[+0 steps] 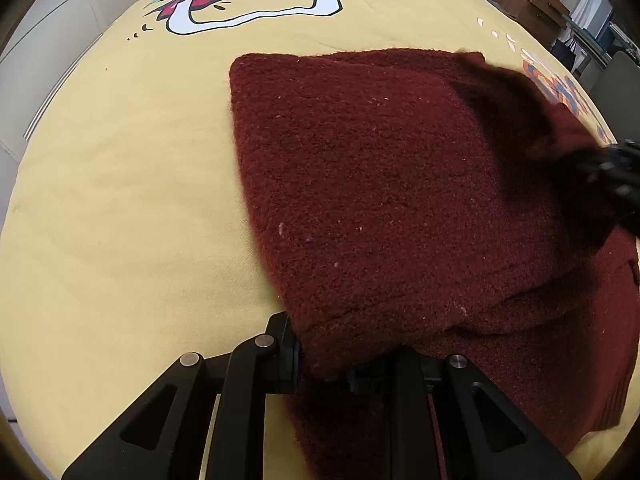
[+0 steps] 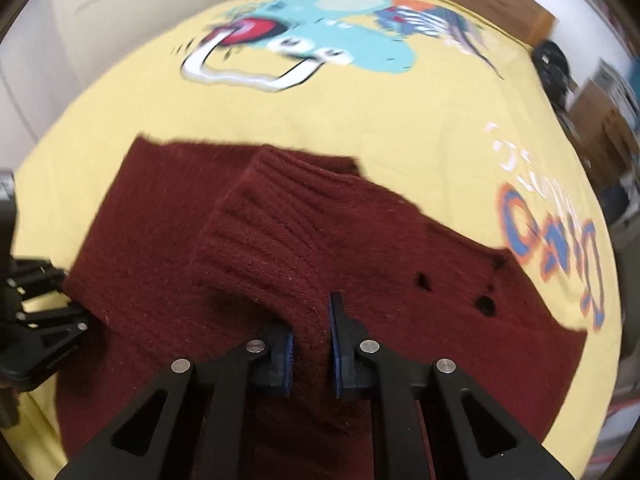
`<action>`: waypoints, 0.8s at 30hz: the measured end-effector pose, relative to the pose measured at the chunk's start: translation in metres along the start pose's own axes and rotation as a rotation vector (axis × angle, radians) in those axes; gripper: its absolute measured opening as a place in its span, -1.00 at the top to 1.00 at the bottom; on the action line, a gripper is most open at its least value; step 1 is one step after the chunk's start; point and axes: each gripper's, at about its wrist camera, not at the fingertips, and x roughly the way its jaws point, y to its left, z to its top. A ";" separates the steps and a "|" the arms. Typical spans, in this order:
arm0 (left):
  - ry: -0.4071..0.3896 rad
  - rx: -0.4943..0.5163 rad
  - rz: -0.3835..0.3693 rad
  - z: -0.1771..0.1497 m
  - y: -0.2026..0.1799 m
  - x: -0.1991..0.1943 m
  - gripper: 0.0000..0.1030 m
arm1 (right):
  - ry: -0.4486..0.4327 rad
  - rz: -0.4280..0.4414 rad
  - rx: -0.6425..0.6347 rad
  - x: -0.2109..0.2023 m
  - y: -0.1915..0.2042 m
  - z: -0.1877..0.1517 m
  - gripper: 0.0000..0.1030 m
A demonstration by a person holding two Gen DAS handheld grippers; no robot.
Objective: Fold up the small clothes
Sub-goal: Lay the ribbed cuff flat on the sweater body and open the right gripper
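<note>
The maroon sweater (image 1: 380, 184) lies on the yellow printed sheet (image 1: 120, 200); the left gripper (image 1: 324, 364) pinches its near edge, the right gripper (image 2: 311, 344) clamps a ribbed fold, bare sheet lies leftward and beyond

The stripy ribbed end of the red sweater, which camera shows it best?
The right wrist view. The ribbed cuff sits in the middle there, above the right gripper, ridges visible. The left wrist view shows only fuzzy knit, with that part dark and blurred.

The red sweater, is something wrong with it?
The dark red sweater has small dark holes near its right edge in the right wrist view. They could be buttonholes or damage; the blur hides which.
</note>
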 end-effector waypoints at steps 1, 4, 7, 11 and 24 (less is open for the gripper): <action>0.001 -0.001 0.001 0.001 0.000 -0.001 0.72 | -0.012 0.007 0.035 -0.008 -0.011 -0.003 0.74; 0.002 -0.003 0.000 0.003 -0.003 -0.003 0.73 | -0.043 0.007 0.113 -0.026 -0.039 -0.012 0.75; -0.003 0.029 0.014 0.004 -0.008 -0.005 0.73 | -0.057 -0.009 0.179 -0.042 -0.064 -0.027 0.77; -0.008 0.016 0.014 0.006 -0.010 -0.010 0.73 | -0.054 -0.009 0.268 -0.054 -0.098 -0.055 0.80; -0.001 0.058 0.054 0.005 -0.028 -0.018 0.73 | 0.040 -0.004 0.440 -0.035 -0.148 -0.127 0.80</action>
